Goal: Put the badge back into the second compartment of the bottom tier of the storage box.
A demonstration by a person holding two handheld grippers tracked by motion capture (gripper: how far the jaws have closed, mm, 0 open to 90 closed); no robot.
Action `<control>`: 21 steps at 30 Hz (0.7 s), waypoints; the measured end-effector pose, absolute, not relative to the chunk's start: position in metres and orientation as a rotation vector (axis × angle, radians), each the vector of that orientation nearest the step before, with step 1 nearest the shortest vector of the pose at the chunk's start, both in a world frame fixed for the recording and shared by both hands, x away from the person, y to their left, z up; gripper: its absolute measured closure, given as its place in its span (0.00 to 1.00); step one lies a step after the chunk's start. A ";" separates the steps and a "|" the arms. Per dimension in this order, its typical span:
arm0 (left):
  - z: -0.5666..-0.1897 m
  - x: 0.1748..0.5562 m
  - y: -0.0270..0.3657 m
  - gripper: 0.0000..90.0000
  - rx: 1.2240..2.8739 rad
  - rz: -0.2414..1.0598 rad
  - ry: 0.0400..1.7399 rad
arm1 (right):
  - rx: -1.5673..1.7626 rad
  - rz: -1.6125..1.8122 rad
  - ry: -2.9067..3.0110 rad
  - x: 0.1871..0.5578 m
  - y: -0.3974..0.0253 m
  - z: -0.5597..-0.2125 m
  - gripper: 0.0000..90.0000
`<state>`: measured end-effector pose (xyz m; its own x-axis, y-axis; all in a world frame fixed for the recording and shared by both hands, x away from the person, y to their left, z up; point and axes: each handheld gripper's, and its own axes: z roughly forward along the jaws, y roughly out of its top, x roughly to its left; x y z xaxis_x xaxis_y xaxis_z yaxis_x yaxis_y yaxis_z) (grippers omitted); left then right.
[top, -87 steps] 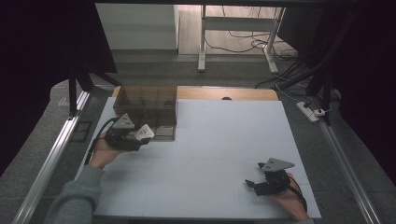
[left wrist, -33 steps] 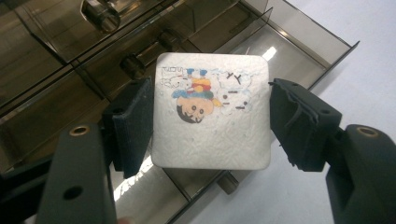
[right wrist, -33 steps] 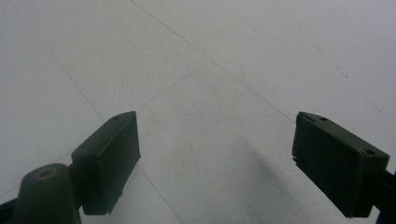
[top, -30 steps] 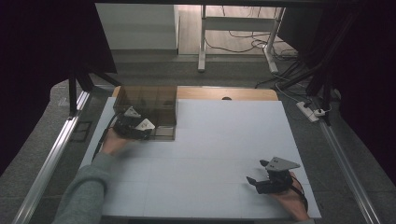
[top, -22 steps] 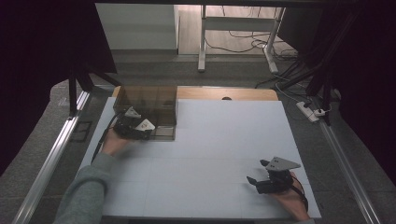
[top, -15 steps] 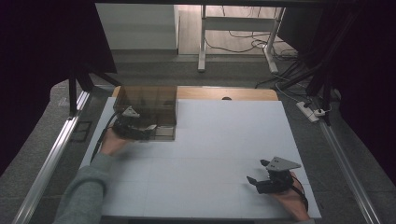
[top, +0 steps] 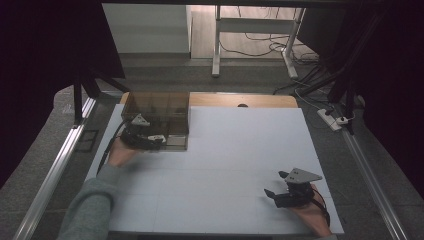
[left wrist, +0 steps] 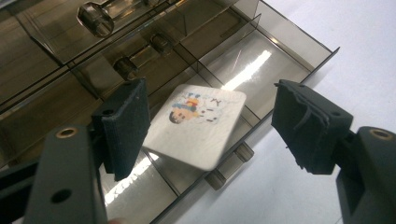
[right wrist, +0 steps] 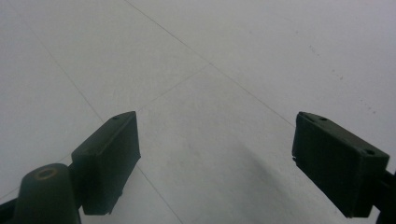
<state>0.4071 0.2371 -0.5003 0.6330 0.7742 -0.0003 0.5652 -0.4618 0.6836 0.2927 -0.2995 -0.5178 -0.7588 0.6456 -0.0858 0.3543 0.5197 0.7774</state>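
Compared with the earlier high views, the left gripper (top: 150, 136) has travelled up from the open table to the front edge of the smoky plastic organizer box (top: 159, 107) at the far left of the white table (top: 240, 150). The box has not shifted. That suggests the work in hand has reached the placing stage: the card is being delivered into one of the box's open front trays.

In the left gripper view, the left gripper's (left wrist: 210, 126) jaws stand spread wide apart. Between them lies a small white card with a cartoon picture (left wrist: 196, 123), tilted, with its printed corner toward the box and its blank corner toward the table. Its left edge sits right at the left pad (left wrist: 123, 126), and I cannot tell whether they touch; the right pad (left wrist: 306, 123) is clearly apart from it, so nothing is pinching the card. It appears to rest across the divider walls of the front tray (left wrist: 247, 70) rather than flat on a compartment floor. I judge the card is just released or about to settle, and it may need a nudge to drop fully into a compartment.

Further right, the right gripper (top: 280, 189) rests on the near right part of the table, well apart from the box. In its own view the right gripper's (right wrist: 215, 158) jaws are spread with only bare table between them.
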 end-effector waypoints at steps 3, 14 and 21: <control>-0.500 0.407 0.238 0.32 2.197 0.411 1.042 | 0.832 1.105 2.400 0.293 -0.300 -0.518 0.17; -0.500 0.398 0.239 0.32 2.182 0.387 1.029 | 0.831 1.107 2.398 0.293 -0.300 -0.517 0.17; -0.497 0.370 0.237 0.32 2.195 0.381 0.980 | 0.833 1.129 2.390 0.293 -0.301 -0.516 0.17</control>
